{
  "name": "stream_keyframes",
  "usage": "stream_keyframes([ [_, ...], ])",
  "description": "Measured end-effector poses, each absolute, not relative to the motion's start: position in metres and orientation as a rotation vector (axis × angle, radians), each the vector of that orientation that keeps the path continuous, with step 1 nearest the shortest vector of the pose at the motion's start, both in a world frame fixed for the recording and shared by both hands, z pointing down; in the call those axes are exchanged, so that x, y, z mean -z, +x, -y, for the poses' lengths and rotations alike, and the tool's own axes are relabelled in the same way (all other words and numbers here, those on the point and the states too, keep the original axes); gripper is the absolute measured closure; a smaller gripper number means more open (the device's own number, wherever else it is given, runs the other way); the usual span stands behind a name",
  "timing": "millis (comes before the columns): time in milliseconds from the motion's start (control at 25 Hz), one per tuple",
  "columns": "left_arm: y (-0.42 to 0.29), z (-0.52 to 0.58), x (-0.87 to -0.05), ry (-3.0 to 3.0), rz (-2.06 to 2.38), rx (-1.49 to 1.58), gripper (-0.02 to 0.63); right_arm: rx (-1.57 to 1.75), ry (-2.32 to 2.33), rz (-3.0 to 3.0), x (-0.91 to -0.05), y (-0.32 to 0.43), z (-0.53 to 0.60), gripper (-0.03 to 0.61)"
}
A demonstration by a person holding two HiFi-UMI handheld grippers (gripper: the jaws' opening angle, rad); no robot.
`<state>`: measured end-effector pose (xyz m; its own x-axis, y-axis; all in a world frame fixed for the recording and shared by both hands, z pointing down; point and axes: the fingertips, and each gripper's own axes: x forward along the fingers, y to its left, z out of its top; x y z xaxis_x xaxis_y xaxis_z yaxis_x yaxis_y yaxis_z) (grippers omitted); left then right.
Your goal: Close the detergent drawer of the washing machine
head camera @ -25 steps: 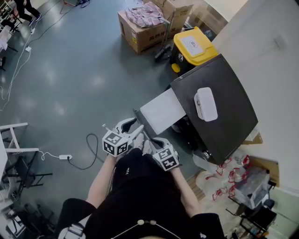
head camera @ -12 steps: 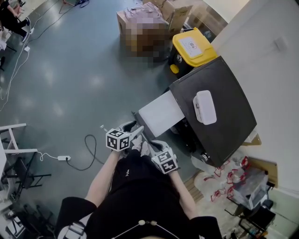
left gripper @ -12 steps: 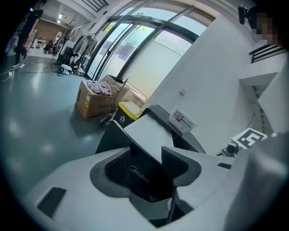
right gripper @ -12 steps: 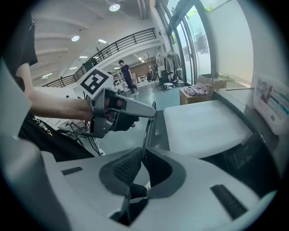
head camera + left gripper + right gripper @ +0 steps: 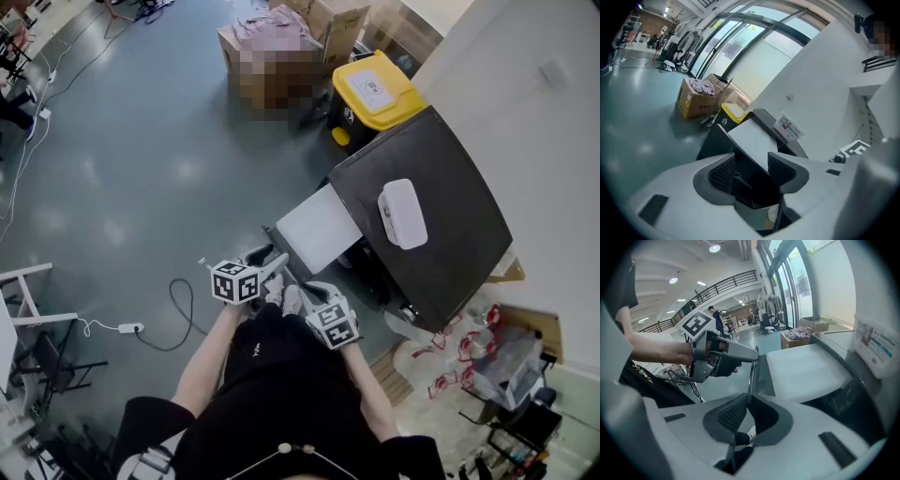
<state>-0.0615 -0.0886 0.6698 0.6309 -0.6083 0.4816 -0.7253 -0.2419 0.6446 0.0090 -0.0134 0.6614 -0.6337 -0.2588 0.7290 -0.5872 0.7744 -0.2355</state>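
The washing machine [image 5: 427,220] has a dark top, and its detergent drawer [image 5: 319,228] sticks out toward me, white on top with a dark front panel [image 5: 745,180]. My left gripper [image 5: 275,265] is at the drawer's front left corner. In the left gripper view its jaws [image 5: 752,161] have just been opening and stand wide, with the dark front between the pads and not pressed. My right gripper [image 5: 302,291] sits at the drawer's near corner. In the right gripper view its jaws [image 5: 747,404] are closed on the thin edge of the front panel [image 5: 751,373].
A white box [image 5: 402,213] lies on the machine's top. Behind it stand a yellow-lidded bin [image 5: 375,94] and cardboard boxes [image 5: 328,23]. A power strip with cable [image 5: 127,328] lies on the floor at left, and red-and-white packets [image 5: 459,347] at right. A white rack [image 5: 28,291] stands far left.
My left gripper has sunk a little and rolled, ending closer to the drawer's front. The right gripper has stayed in place at the drawer.
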Motion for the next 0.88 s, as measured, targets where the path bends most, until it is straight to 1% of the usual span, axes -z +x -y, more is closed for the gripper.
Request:
stream_keyframes([
  [880, -0.038, 0.120, -0.671, 1.967, 0.975, -0.200, 0.408, -0.628, 0.778, 2.216, -0.667, 0.036, 0.043, 0.541],
])
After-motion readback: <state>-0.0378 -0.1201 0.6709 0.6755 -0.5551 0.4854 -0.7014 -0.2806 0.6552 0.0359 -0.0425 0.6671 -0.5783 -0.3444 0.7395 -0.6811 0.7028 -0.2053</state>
